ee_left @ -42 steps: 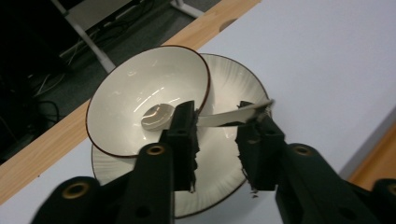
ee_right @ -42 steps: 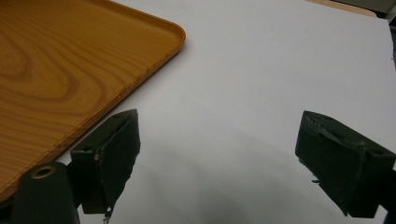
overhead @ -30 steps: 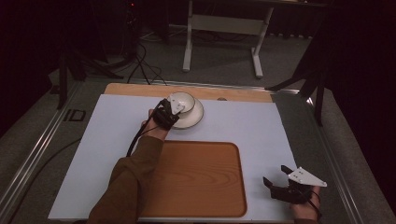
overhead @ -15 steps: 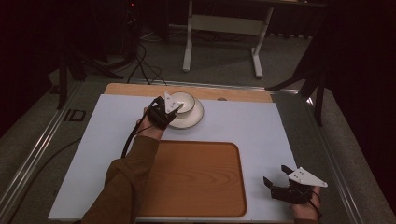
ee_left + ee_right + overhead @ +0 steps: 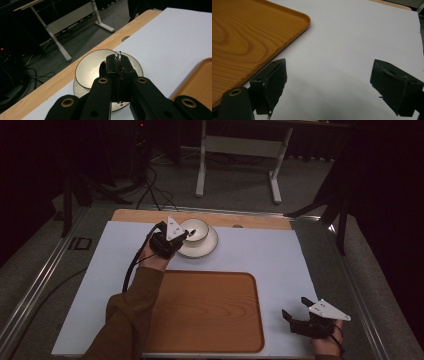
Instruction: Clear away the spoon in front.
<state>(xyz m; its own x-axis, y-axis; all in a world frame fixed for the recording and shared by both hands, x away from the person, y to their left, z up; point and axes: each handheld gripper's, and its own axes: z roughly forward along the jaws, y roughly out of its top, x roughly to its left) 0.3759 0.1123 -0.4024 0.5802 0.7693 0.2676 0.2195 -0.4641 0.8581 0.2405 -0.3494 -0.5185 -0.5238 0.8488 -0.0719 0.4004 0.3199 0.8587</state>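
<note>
Ceramic bowl (image 5: 195,230) rim clamped in the left tool (image 5: 181,237), upper centre; transfer to tray (image 5: 210,312) pending; right tool (image 5: 300,312) open, empty.

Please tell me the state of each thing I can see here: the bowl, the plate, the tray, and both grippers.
Small white dark-rimmed bowl: empty, rim pinched, above the plate.
Round white plate: flat on the table, under the bowl.
Rectangular wooden tray: empty, flat.
Left gripper: shut on the bowl's rim.
Right gripper: open, holding nothing, beside the tray.
</note>
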